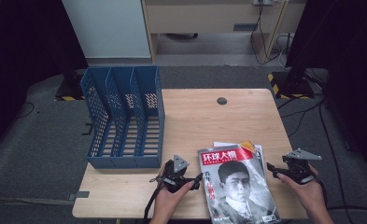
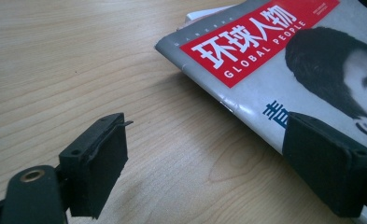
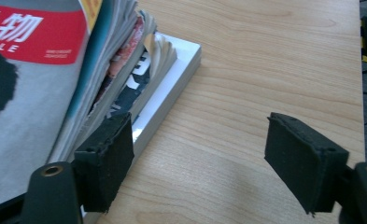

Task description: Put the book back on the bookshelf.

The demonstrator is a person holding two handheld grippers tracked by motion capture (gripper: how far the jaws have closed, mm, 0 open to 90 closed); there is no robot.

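The left gripper (image 1: 190,179) stands wide open and empty at the spine edge of the top magazine (image 1: 237,184), one jaw over the cover's edge, the other over bare counter (image 1: 195,116). The right gripper (image 1: 277,170), also open and holding nothing, sits just beside the stack's far page edge. The step looks like an approach to pick up the magazine; next, a jaw must slip under an edge, probably bound for the blue file rack (image 1: 125,119) well apart at the counter's left.
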